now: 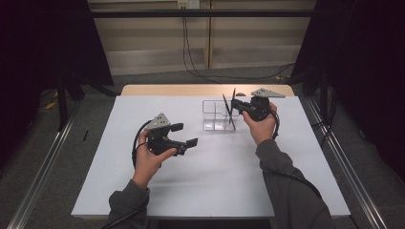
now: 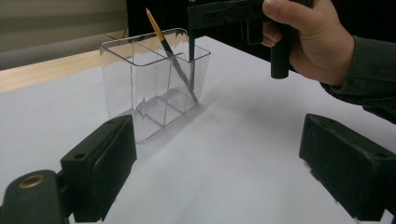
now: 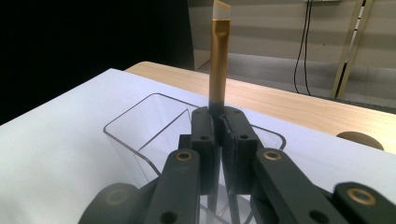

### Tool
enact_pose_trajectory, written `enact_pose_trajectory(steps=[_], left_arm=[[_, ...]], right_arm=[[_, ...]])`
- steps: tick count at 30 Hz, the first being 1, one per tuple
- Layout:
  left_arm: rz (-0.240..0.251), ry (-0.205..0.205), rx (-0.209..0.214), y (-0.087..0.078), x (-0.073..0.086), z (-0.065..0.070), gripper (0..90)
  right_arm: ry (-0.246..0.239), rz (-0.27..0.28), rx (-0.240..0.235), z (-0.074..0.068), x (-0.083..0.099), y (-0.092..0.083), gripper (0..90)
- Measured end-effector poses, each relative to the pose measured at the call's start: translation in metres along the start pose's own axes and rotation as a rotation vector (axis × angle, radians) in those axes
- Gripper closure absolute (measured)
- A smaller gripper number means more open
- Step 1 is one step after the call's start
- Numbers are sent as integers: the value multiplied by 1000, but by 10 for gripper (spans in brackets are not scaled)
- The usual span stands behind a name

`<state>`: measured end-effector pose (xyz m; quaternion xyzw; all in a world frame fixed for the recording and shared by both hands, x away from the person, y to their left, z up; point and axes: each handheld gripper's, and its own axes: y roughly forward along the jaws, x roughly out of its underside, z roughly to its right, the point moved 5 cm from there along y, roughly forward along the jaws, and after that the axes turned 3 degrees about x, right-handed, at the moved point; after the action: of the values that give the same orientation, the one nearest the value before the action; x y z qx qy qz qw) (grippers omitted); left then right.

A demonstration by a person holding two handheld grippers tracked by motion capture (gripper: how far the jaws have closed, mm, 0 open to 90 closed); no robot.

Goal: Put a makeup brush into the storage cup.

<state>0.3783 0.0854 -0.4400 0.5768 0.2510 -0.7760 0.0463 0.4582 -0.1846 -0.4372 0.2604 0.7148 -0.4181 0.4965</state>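
A clear plastic organizer (image 1: 213, 116) (image 2: 140, 88) (image 3: 135, 140) with several compartments stands on the white table (image 1: 215, 167). My right gripper (image 1: 238, 106) (image 3: 219, 130) is shut on a dark-handled brush (image 1: 234, 98) (image 3: 218, 65) with a gold ferrule. It holds the brush upright over the organizer's right end, and the lower end reaches down inside. A second brush (image 1: 225, 109) (image 2: 161, 37) leans in the same end. My left gripper (image 1: 185, 135) (image 2: 224, 158) hovers open in front of the organizer and to its left, with nothing between its jaws.
A bare wooden strip (image 1: 191, 89) runs along the table's far edge. Metal rails (image 1: 344, 162) flank both sides of the table. Cables (image 1: 200, 71) lie on the floor behind. Open white surface spreads in front of and around the organizer.
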Motion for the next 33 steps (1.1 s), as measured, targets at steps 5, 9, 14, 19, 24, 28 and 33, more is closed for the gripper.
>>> enact_pose_trajectory(steps=[5, 9, 14, 19, 24, 28, 33], left_arm=[[3, -4, 2, 0, 0, 1, 108], [0, -2, -1, 0, 0, 1, 108], [-3, -1, -2, 0, 0, 1, 108], [-2, -2, -2, 0, 1, 0, 108], [-2, 0, -2, 0, 0, 1, 108], [-2, -3, -3, 0, 0, 1, 108], [-4, 1, -1, 0, 0, 1, 108]], right_arm=[[3, -1, -1, 0, 1, 1, 842], [2, -9, 3, 0, 3, 1, 842], [9, -13, 2, 1, 6, 2, 841], [6, -18, 3, 1, 7, 3, 841], [6, -24, 3, 1, 9, 4, 841], [9, -30, 1, 0, 11, 4, 841], [20, -34, 3, 1, 14, 4, 841]])
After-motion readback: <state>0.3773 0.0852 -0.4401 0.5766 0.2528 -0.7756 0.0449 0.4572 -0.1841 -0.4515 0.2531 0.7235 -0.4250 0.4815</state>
